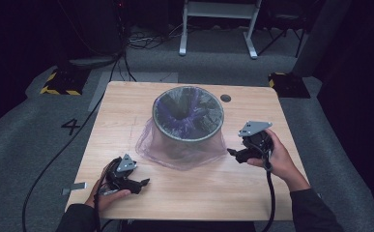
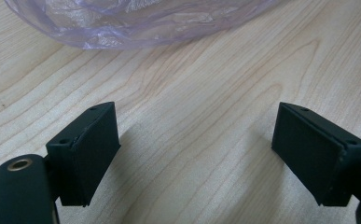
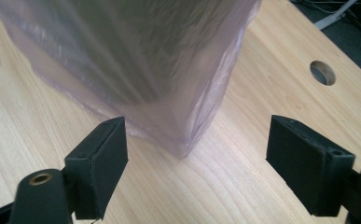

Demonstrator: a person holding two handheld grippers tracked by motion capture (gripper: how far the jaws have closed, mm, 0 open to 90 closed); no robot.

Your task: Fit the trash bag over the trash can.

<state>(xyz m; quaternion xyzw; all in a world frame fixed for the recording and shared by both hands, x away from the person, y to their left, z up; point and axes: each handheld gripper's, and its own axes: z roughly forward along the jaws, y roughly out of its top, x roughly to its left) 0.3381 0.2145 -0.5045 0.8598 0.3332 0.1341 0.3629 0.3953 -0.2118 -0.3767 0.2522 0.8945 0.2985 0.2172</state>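
Note:
A round mesh waste bin (image 1: 188, 126) stands at the middle of the wooden table (image 1: 126, 106), lined with a thin purple plastic bag (image 1: 148, 142) whose loose skirt hangs down over the outside to the tabletop. My left gripper (image 1: 145, 182) rests low near the front left, jaws open and empty, pointing right, with the bag's hem (image 2: 136, 28) just ahead. My right gripper (image 1: 231, 152) hovers right of the bin, open, aimed at the bag's lower edge (image 3: 183, 140), nothing between its pads.
A round cable hole (image 1: 225, 98) lies in the table behind the bin, also visible as a hole (image 3: 322, 72) in the right gripper view. Cables trail off the front edge. A desk frame (image 1: 218, 29) stands on the grey carpet beyond.

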